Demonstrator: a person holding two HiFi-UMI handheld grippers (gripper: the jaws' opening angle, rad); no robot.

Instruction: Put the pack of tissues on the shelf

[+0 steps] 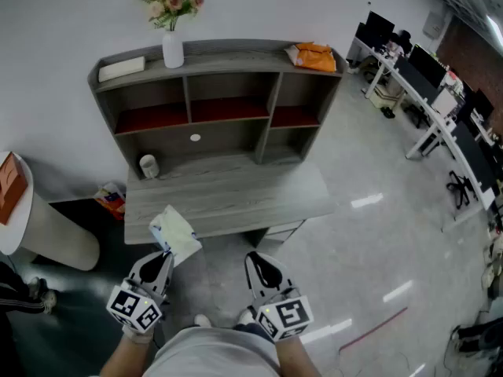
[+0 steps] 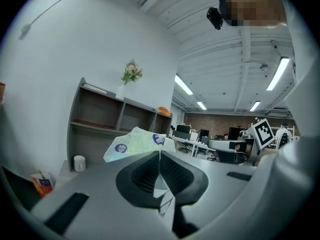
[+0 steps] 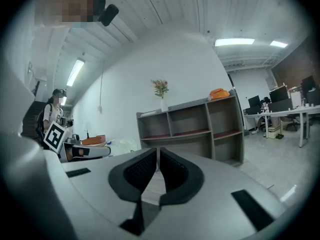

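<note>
The pack of tissues (image 1: 174, 232), pale with blue round marks, sticks up from my left gripper (image 1: 163, 252), which is shut on its lower edge just before the desk's front edge. In the left gripper view the pack (image 2: 135, 143) rises beyond the closed jaws, in front of the grey shelf (image 2: 112, 116). The shelf unit (image 1: 220, 85) stands against the wall on a grey desk top (image 1: 236, 195). My right gripper (image 1: 256, 259) hangs beside the left one, shut and holding nothing; its own view faces the shelf (image 3: 192, 124) from the left side.
On the shelf top stand a white vase of flowers (image 1: 173, 49), a flat book (image 1: 122, 67) and an orange bag (image 1: 313, 56). A white cup (image 1: 148, 165) sits on the desk at left. A round white table (image 1: 23, 210) is at left, office desks (image 1: 440, 108) at right.
</note>
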